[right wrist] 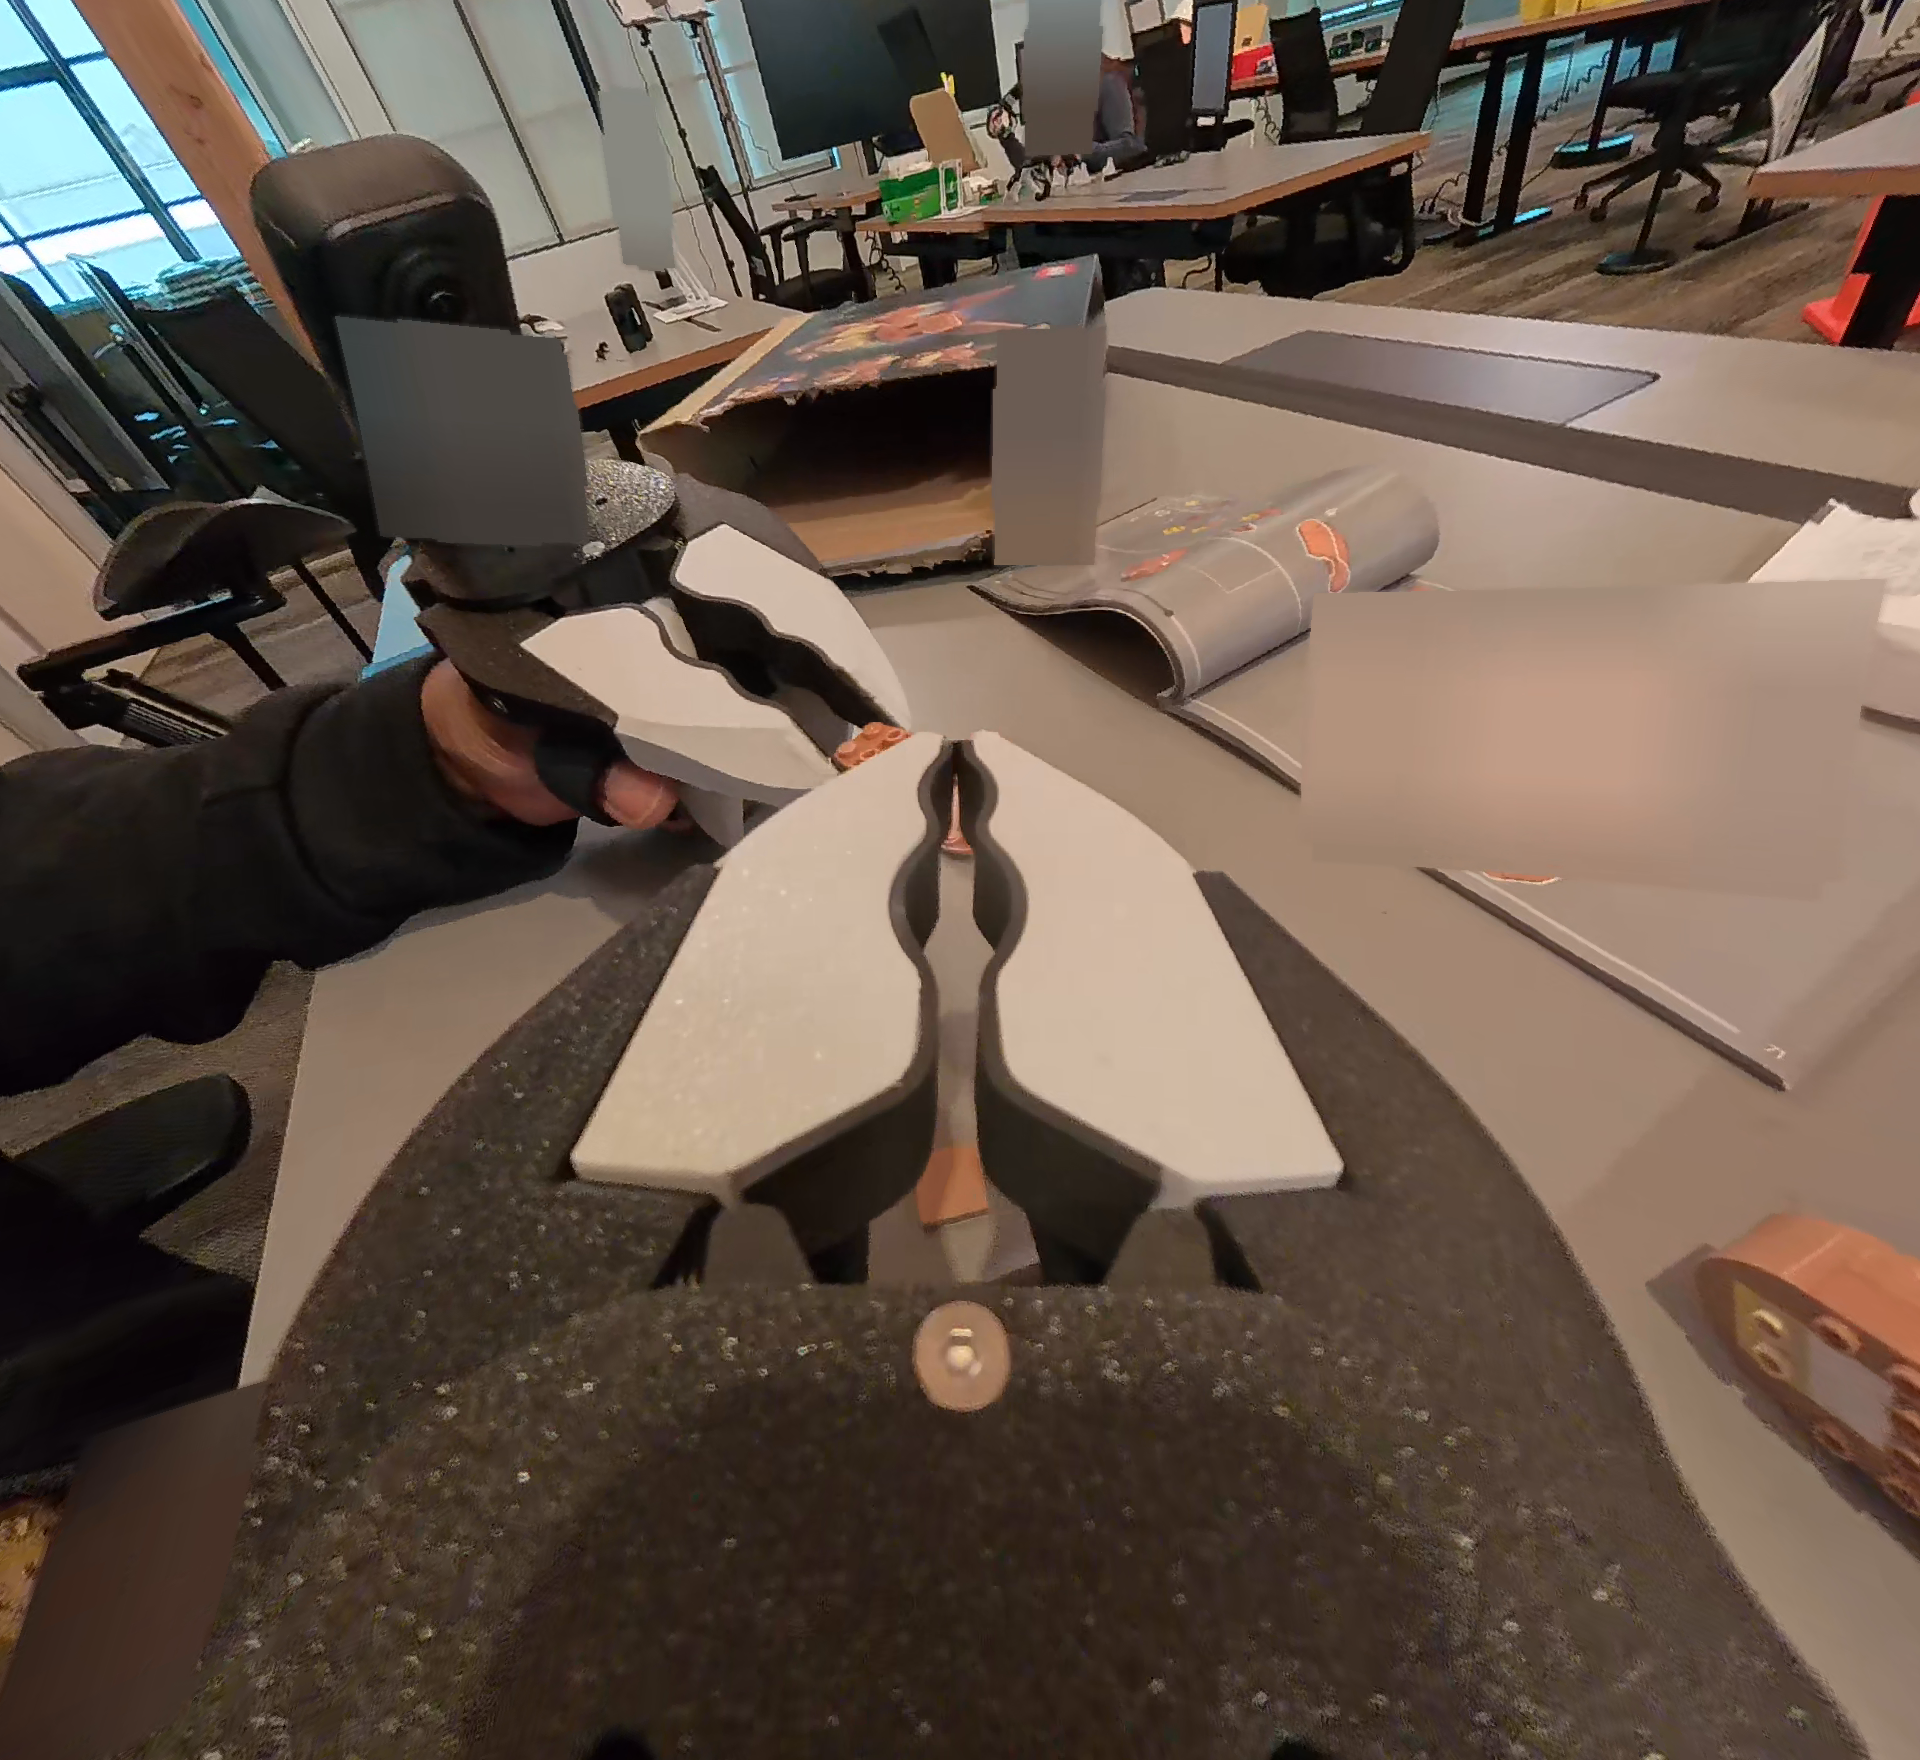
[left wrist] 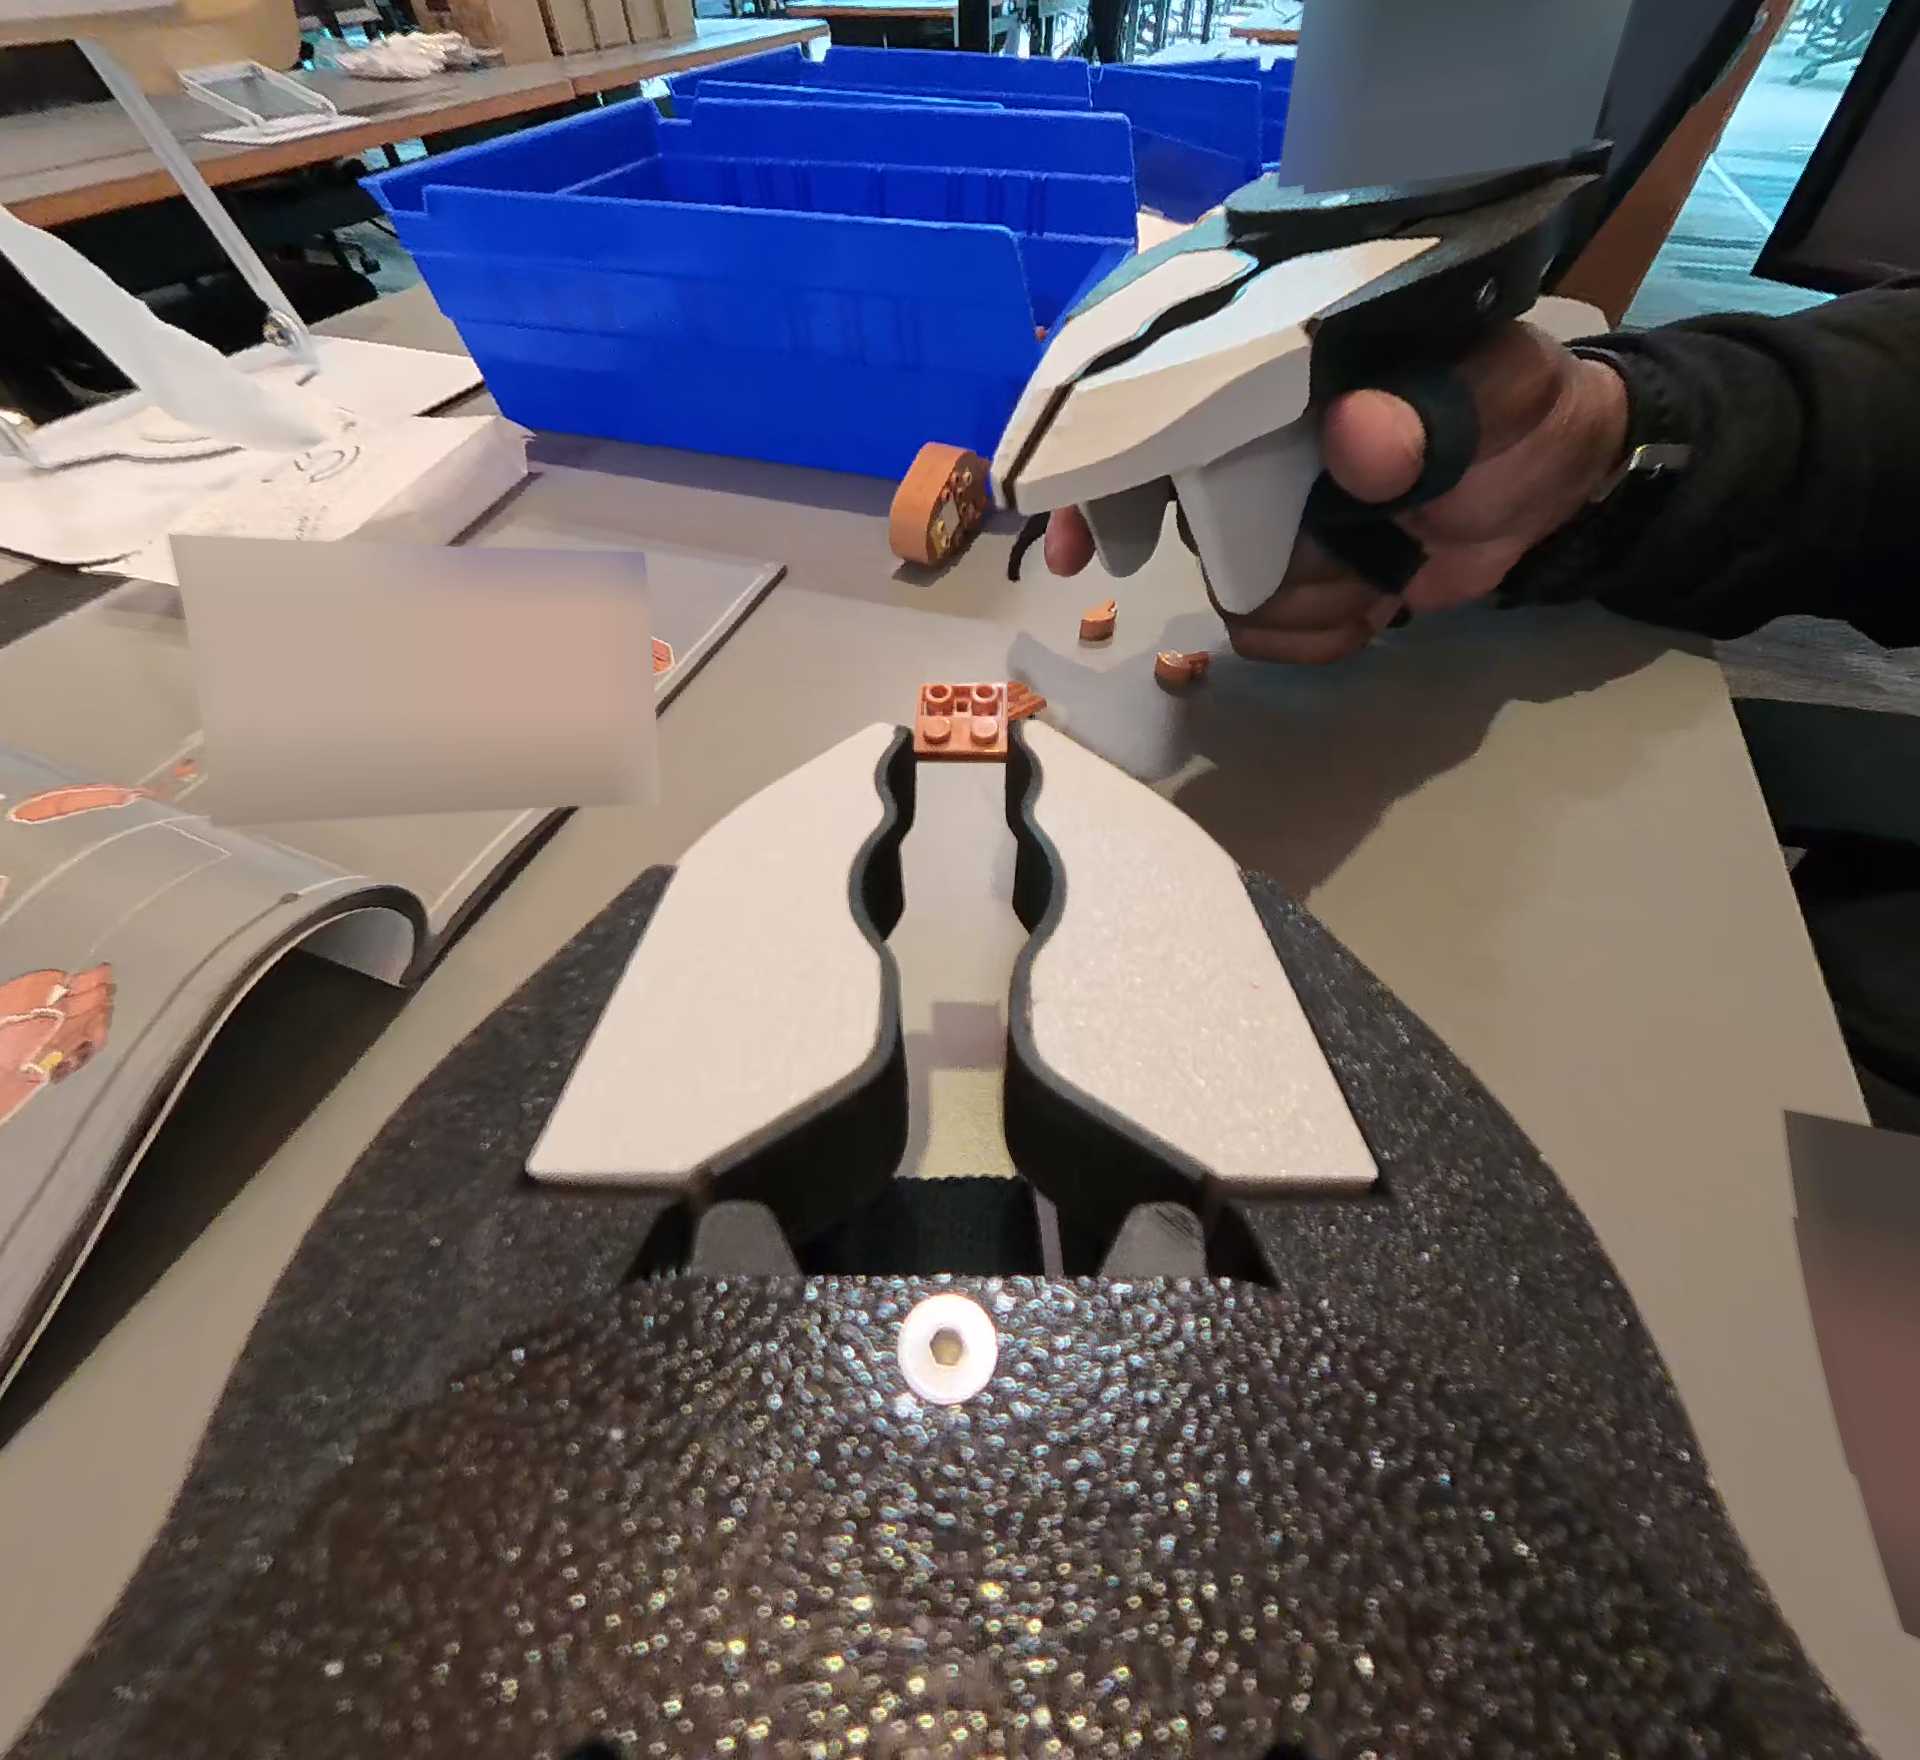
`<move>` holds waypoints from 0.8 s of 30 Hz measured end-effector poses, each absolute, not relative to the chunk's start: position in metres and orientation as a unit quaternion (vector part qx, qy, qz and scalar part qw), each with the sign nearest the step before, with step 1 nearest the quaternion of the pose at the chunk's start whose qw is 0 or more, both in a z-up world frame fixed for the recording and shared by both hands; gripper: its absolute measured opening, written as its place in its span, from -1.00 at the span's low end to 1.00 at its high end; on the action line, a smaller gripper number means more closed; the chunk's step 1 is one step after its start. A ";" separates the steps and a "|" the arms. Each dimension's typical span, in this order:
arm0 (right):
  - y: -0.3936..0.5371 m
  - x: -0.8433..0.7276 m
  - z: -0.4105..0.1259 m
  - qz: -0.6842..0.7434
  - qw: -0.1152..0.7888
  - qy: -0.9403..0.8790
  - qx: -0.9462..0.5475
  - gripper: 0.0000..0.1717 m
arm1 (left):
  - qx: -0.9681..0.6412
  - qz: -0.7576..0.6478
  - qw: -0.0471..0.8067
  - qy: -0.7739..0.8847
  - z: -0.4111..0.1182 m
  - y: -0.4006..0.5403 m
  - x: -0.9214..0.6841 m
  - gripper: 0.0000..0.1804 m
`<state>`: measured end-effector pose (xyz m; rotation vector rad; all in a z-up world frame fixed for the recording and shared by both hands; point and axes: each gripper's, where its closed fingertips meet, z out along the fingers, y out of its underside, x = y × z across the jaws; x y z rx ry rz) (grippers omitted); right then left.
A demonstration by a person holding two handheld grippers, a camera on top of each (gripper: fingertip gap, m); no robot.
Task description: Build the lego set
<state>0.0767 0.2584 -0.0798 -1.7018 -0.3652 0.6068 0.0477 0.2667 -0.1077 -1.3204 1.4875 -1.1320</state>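
Copper studded brick, frame centre, sits squarely pinched in left gripper; right gripper is clenched, seemingly bare.

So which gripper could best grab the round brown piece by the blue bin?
Probably right: the right gripper sits beside the round brown piece; the left gripper is farther off, already pinching a small brown brick.

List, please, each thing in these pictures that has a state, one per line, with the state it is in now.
Left gripper: closed on the small brown studded brick, held at its tips.
Right gripper: shut, nothing seen between its tips.
Booklet: open, pages curled.
Cardboard box: open, edge torn.
Nearest blue bin: upright, inside hidden.
Brown oval piece: standing on edge.
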 end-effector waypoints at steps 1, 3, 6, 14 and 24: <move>0.258 0.076 -0.079 0.260 0.608 -0.162 -0.733 -1.00 | -0.523 -0.453 0.416 0.590 -0.106 0.267 0.047 -0.82; 0.258 0.075 -0.078 0.255 0.611 -0.165 -0.731 -1.00 | -0.520 -0.459 0.419 0.585 -0.104 0.267 0.046 -0.82; 0.260 0.075 -0.076 0.253 0.616 -0.165 -0.728 -1.00 | -0.517 -0.465 0.420 0.583 -0.103 0.267 0.045 -0.82; 0.264 0.075 -0.082 0.263 0.614 -0.159 -0.727 -1.00 | -0.523 -0.485 0.414 0.565 -0.097 0.271 0.045 -0.82; 0.265 0.080 -0.083 0.273 0.613 -0.150 -0.726 -1.00 | -0.496 -0.491 0.400 0.594 -0.079 0.284 0.067 -0.82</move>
